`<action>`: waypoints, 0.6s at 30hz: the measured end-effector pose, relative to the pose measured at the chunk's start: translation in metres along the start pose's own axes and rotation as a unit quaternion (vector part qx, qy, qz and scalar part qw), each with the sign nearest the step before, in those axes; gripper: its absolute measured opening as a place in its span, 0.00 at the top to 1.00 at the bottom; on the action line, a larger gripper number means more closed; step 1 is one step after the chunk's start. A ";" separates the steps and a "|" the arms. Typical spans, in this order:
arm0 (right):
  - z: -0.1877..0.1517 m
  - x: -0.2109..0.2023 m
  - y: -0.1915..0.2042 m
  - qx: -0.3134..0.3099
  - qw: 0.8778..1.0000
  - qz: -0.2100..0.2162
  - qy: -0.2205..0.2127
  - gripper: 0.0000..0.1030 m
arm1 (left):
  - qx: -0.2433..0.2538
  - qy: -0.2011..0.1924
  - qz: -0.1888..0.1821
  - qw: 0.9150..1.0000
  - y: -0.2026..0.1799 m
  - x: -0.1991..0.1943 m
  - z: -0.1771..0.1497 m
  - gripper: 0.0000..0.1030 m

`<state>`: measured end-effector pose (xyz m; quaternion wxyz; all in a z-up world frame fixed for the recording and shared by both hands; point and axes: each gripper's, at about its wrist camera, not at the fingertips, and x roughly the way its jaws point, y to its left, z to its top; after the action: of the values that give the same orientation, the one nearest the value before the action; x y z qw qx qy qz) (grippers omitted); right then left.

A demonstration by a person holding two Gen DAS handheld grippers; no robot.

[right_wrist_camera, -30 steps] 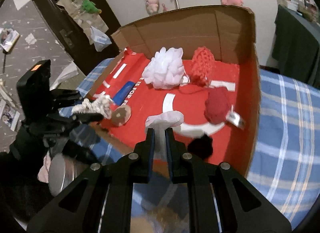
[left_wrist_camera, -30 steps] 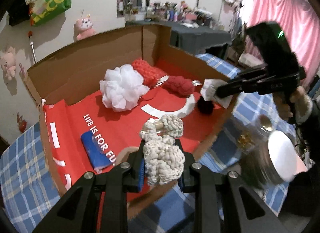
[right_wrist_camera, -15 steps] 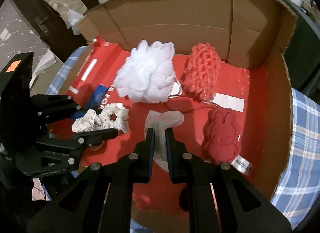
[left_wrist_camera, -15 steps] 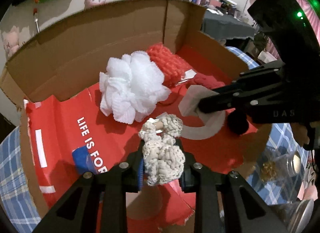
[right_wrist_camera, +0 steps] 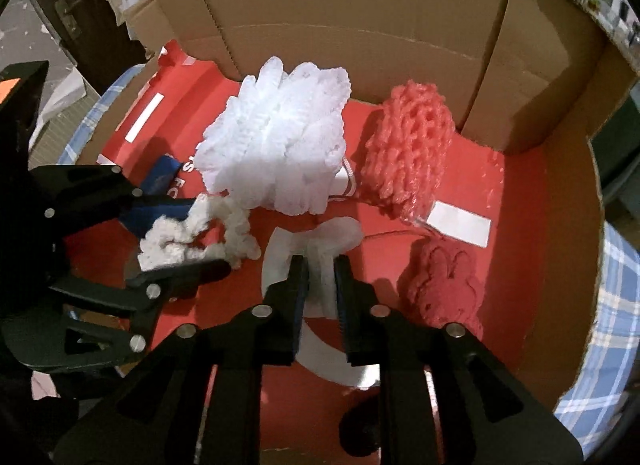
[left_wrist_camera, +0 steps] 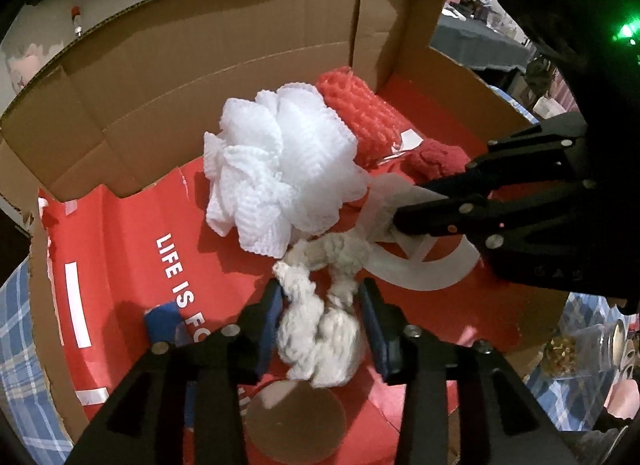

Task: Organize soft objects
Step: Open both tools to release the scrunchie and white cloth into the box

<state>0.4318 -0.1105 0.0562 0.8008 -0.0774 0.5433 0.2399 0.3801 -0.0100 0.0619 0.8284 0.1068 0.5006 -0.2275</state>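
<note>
Cream crocheted scrunchie (left_wrist_camera: 320, 329) clamped in left gripper (left_wrist_camera: 322, 329) jaws; right gripper (right_wrist_camera: 320, 285) jaws pinching white cloth (right_wrist_camera: 316, 249)

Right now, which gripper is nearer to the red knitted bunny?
Right. The right gripper is just beside the red knitted bunny; the left gripper is farther away, past the right one.
</note>
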 end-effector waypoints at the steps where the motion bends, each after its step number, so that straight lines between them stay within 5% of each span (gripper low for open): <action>1: 0.000 -0.001 0.000 0.000 1.000 -0.003 -0.002 0.74 | 0.001 -0.002 -0.001 1.000 0.000 0.000 0.001 0.51; 2: 0.001 -0.002 -0.001 0.000 1.000 -0.007 -0.005 0.71 | 0.001 -0.003 0.000 1.000 0.000 -0.001 0.001 0.48; 4: 0.001 -0.007 -0.001 -0.002 1.000 -0.015 -0.015 0.41 | -0.003 -0.007 0.003 1.000 0.002 -0.004 0.000 0.44; 5: 0.000 -0.009 -0.001 -0.003 1.000 -0.016 -0.020 0.38 | -0.005 -0.008 0.002 1.000 0.001 -0.005 0.000 0.41; 18: -0.024 -0.078 0.012 0.008 0.996 -0.042 -0.081 0.31 | -0.050 -0.074 0.014 0.996 -0.004 -0.063 -0.015 0.15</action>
<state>0.3831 -0.1330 0.1193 0.8523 -0.0743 0.4744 0.2074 0.3420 0.0096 0.1104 0.8707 0.0546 0.4469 -0.1980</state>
